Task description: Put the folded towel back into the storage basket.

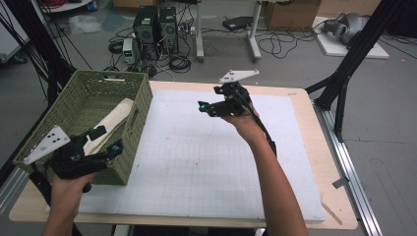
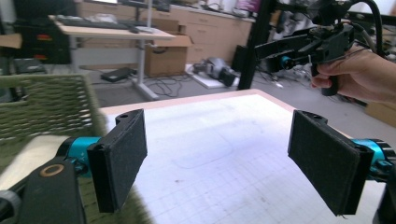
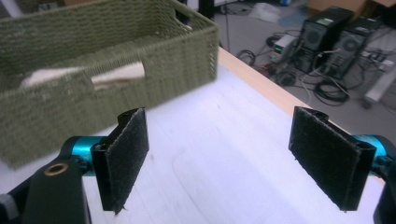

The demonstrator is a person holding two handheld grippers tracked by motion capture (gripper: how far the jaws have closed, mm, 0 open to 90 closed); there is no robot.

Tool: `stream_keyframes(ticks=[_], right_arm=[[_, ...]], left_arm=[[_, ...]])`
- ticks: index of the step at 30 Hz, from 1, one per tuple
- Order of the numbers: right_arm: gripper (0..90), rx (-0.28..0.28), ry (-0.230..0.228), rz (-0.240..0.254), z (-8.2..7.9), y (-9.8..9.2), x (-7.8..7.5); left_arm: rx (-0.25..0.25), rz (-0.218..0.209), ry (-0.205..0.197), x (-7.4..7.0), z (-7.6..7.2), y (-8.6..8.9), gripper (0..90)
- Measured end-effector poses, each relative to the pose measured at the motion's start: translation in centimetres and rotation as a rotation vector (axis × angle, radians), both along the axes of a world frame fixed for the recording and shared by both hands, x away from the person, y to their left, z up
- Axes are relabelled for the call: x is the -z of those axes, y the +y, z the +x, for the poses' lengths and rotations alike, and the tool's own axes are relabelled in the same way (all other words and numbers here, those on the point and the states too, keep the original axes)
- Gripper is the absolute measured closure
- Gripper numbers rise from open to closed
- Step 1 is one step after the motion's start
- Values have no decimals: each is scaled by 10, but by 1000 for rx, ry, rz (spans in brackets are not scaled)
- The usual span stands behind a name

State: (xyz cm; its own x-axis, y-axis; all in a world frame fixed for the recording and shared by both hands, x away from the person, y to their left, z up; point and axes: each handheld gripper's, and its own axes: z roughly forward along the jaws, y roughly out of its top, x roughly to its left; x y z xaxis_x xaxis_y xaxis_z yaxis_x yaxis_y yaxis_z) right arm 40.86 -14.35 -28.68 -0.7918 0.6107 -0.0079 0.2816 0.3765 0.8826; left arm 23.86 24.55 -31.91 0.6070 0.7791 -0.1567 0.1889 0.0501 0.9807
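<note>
A green woven basket (image 1: 140,105) stands on the table's left side with a cream folded cloth (image 1: 115,118) lying inside. My left gripper (image 1: 109,139) is at the basket's near right corner, jaws wide apart with nothing between them. In the left gripper view, the left gripper (image 2: 215,140) looks across the white mat (image 2: 210,140), with the basket (image 2: 46,107) at the left and the right gripper (image 2: 299,51) held up at the far right. My right gripper (image 1: 208,97) hangs open above the mat's far middle. In the right gripper view, the right gripper (image 3: 217,140) faces the basket (image 3: 93,56) and the cloth (image 3: 116,74).
The white gridded mat (image 1: 206,162) covers most of the wooden table (image 1: 305,113). Beyond the far edge, computer towers (image 1: 156,27) and cables lie on the floor. A black frame leg (image 1: 344,73) stands at the right, and another black frame (image 1: 39,44) at the left.
</note>
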Motion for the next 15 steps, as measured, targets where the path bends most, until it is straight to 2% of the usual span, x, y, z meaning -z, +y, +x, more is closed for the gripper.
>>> stream_keyframes(ticks=[5,10,13,15], right_arm=[[187,52,9,26,-25,-40,11],[187,113,1,52,-53,-80,24],[187,145,-3,23,-68,-98,34],[187,165,-1,23,-77,-108,41]], left_arm=[[117,2,11,-1,7,-21,226],[164,-7,-17,2,11,-41,221],[182,8,-48,6,14,-55,209],[196,21,-56,9,15,-65,206]])
